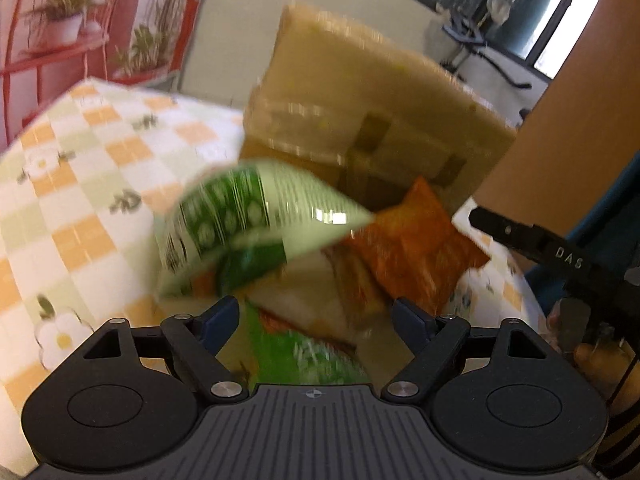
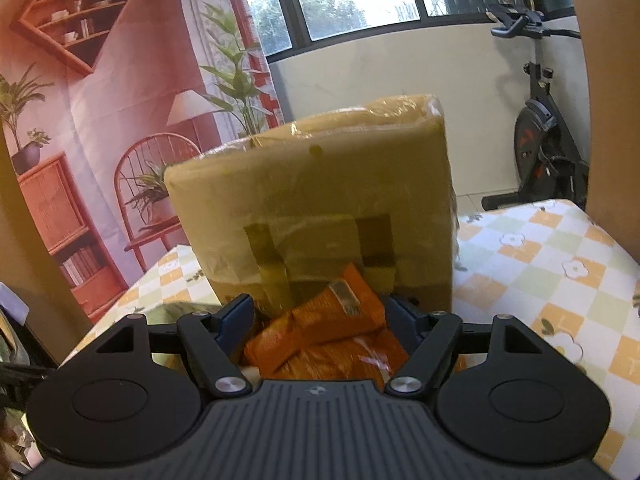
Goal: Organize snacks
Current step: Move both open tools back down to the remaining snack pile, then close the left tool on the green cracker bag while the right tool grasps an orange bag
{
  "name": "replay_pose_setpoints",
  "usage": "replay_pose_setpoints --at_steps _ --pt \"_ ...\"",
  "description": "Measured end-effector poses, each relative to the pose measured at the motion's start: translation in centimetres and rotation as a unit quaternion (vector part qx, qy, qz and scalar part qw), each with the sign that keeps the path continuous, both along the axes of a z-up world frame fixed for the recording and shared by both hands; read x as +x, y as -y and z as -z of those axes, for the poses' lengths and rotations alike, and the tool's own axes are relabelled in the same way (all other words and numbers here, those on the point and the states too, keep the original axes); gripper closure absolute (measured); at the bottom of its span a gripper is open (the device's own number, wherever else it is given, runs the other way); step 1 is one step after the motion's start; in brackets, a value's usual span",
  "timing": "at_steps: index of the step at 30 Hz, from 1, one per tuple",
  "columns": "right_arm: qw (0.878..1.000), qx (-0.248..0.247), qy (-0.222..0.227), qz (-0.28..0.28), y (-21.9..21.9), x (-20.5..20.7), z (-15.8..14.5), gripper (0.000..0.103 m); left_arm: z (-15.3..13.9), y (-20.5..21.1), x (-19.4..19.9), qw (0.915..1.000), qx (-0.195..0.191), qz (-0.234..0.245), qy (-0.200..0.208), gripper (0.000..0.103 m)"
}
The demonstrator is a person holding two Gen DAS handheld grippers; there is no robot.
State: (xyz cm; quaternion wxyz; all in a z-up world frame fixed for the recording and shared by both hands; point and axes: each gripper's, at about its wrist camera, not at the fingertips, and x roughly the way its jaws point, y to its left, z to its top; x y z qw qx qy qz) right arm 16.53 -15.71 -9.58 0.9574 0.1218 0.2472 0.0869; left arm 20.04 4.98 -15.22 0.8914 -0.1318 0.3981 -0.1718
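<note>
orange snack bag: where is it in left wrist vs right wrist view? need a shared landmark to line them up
Left wrist: orange snack bag sits right of centre, beyond the green bag.
Right wrist: orange snack bag is bottom centre, between the open jaws of the right gripper.
Shared landmark: the taped cardboard box directly behind it.

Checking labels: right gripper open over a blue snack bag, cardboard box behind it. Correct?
Not quite: the snack bag between the right gripper's open jaws is orange, not blue, per the right wrist view. The cardboard box does stand behind it.
</note>
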Motion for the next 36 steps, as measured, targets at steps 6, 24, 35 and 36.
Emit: replay_pose_setpoints --at_steps 6,24,35,36 --pt "1.0 0.0 -0.012 0.009 0.0 -1.5 1.5 0.028 2.4 -0.2 0.5 0.9986 -0.024 -0.001 -0.047 0.015" --pt "0.999 0.006 -0.043 0.024 0.6 -1.8 3.1 0.023 5.1 -0.2 -0.3 0.9951 -0.06 -0.021 -0.076 0.032" --pt "0.996 0.035 -0.074 0.027 0.6 0.0 4.3 0.016 5.6 -0.8 0.1 0.9935 -0.076 -0.034 -0.077 0.034" --pt "0.996 0.041 -0.078 0.026 0.6 0.4 4.4 0.016 5.6 -0.7 0.2 0.9935 -0.076 -0.033 -0.077 0.034"
